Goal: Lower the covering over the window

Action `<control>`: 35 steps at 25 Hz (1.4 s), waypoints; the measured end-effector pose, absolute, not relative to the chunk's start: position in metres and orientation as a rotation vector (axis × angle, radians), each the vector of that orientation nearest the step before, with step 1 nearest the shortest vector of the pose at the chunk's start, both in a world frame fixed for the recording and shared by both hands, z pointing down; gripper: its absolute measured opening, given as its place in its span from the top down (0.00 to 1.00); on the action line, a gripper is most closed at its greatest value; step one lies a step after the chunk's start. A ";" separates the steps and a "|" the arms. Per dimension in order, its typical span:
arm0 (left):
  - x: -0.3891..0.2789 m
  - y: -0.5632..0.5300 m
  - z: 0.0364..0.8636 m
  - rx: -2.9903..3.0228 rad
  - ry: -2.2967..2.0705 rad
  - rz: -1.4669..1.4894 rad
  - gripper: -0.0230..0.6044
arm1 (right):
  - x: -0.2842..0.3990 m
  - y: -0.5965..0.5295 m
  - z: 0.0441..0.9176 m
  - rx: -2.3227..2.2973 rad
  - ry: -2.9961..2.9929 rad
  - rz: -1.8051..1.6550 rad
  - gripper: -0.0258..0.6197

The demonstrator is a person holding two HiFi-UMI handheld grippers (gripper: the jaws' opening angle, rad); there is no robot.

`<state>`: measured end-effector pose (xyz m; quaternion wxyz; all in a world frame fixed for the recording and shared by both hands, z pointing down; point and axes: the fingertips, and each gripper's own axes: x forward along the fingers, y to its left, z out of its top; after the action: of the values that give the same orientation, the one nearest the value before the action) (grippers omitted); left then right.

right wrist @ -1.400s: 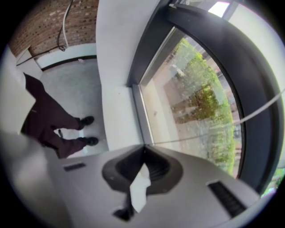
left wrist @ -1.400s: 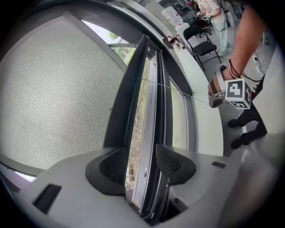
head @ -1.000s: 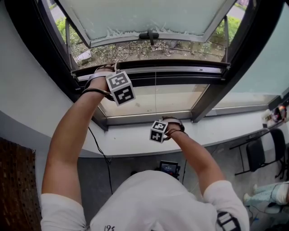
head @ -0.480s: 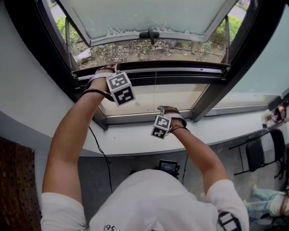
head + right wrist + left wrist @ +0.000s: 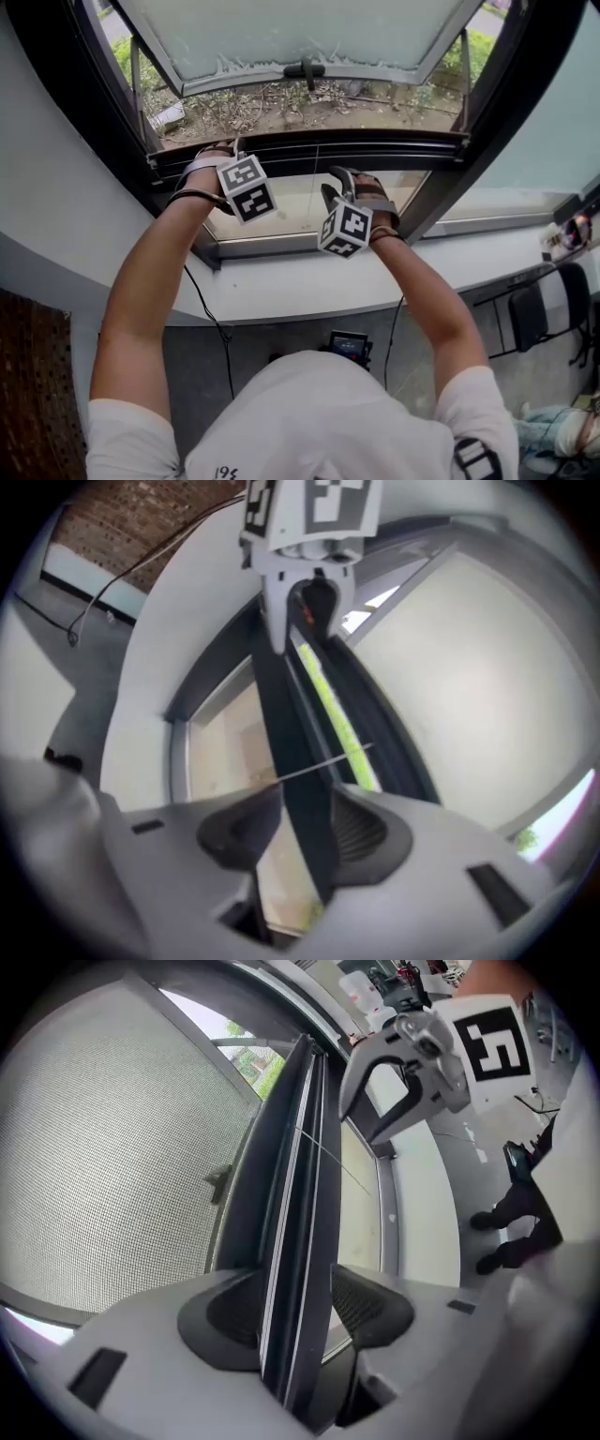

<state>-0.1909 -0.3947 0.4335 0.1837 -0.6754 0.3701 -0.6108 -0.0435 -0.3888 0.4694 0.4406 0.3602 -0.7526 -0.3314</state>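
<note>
White sill (image 5: 281, 286), dark window rail (image 5: 375, 141), grey floor (image 5: 291, 339)

Btwn left gripper (image 5: 295, 1314) fingers (image 5: 370, 1307), dark slim window bar (image 5: 292, 1194): near end hidden under gripper body. Head view: those fingers hidden behind black-and-white marker cube (image 5: 247, 187). Right gripper view motion-blurred throughout.

Light: daylight poured through the window (image 5: 309, 145); indoors dimmer.
Blur: right gripper view smeared, left gripper view was sharp.
Edges: gripper views curved, corners were dark.
</note>
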 end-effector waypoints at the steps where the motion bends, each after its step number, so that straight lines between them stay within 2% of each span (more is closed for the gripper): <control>1: -0.191 -0.395 0.435 -1.907 1.045 -1.722 0.60 | -0.041 -0.394 0.457 0.917 -1.863 -0.851 0.71; 10: -0.190 -0.395 0.438 -1.910 1.052 -1.722 0.60 | -0.018 -0.431 0.415 0.978 -1.705 -0.976 0.70; 35: -0.191 -0.394 0.474 -1.971 1.028 -1.763 0.58 | -0.011 -0.443 0.463 0.788 -1.608 -0.848 0.70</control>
<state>-0.1912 -0.3944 0.4742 0.1517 -0.6868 0.3580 -0.6141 -0.0112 -0.4425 0.4630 0.5479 0.3326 -0.6789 -0.3580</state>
